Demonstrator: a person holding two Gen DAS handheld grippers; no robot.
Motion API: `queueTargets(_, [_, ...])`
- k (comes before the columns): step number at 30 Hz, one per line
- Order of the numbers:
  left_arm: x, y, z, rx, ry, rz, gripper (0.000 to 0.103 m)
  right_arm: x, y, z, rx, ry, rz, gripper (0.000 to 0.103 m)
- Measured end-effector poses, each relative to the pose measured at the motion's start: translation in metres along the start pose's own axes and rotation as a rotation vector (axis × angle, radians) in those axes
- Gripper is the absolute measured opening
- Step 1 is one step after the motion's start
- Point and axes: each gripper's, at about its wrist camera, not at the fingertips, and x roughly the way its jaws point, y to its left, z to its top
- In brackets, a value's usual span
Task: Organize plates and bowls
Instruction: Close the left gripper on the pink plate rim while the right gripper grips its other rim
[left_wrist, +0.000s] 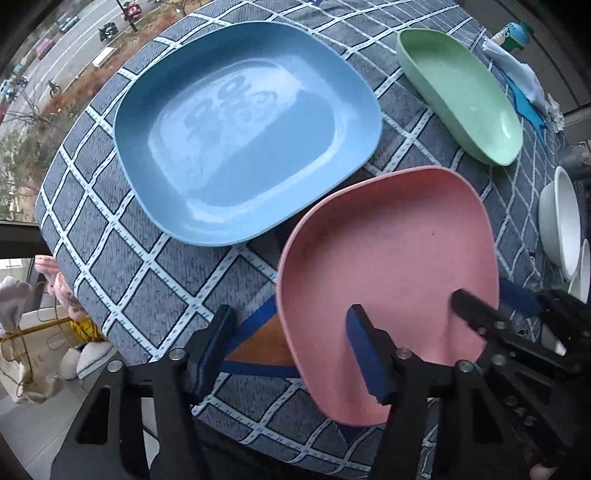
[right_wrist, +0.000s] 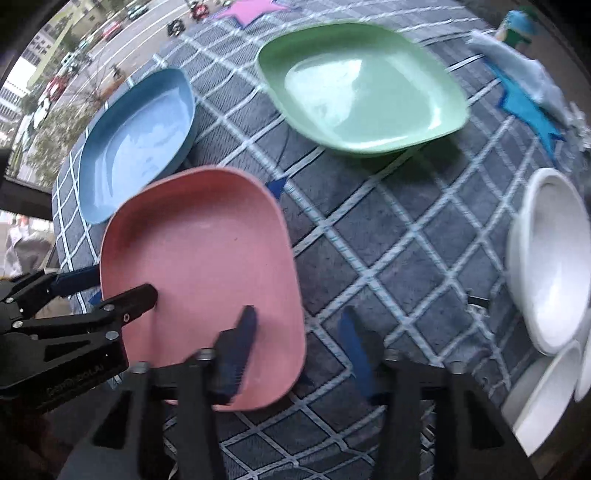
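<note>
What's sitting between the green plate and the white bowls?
Nothing: in the right wrist view, only bare checked tablecloth separates the green plate from the white bowls.

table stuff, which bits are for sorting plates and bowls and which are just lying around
For the job: blue plate, pink plate, green plate, white bowls.

Just lying about: pale blue cloth, small figurine, checked tablecloth.
</note>
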Motion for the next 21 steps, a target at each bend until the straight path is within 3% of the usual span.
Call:
queueTargets(1, [0.001, 0.0, 0.0, 0.005, -0.003, -0.004, 0.057, 0.001, 0.003, 0.001, -0.018, -0.016, -0.007, 0.034])
queueTargets(2, [-0.003, -0.008, 0.005, 0.014, -0.001, -0.01, 0.042, 0.003, 0.006, 0.002, -0.023, -0.011, 0.006, 0.03])
queueTargets(3, [-0.005, -0.013, 0.006, 0.034, -0.007, -0.011, 0.037, 0.005, 0.008, 0.004, -0.02, -0.011, 0.019, 0.018])
queueTargets(6, [-0.004, -0.02, 0.006, 0.056, 0.002, 0.015, 0.035, 0.009, 0.009, 0.005, 0.018, -0.002, 0.031, 0.015])
queueTargets(8, [-0.003, -0.018, 0.006, 0.056, 0.022, 0.021, 0.025, 0.009, 0.008, -0.003, 0.051, -0.002, 0.046, 0.012])
queueTargets(10, [-0.011, -0.019, 0.004, 0.078, 0.027, 0.029, 0.024, -0.001, 0.005, -0.025, 0.091, 0.002, 0.068, 0.011])
queueTargets(15, [-0.041, -0.027, -0.003, 0.177, -0.027, 0.076, 0.024, -0.017, 0.016, -0.042, 0.167, 0.006, 0.098, 0.011])
queueTargets(21, [-0.069, -0.011, 0.005, 0.14, -0.058, 0.065, 0.024, -0.046, 0.027, -0.042, 0.208, -0.036, 0.105, 0.011])
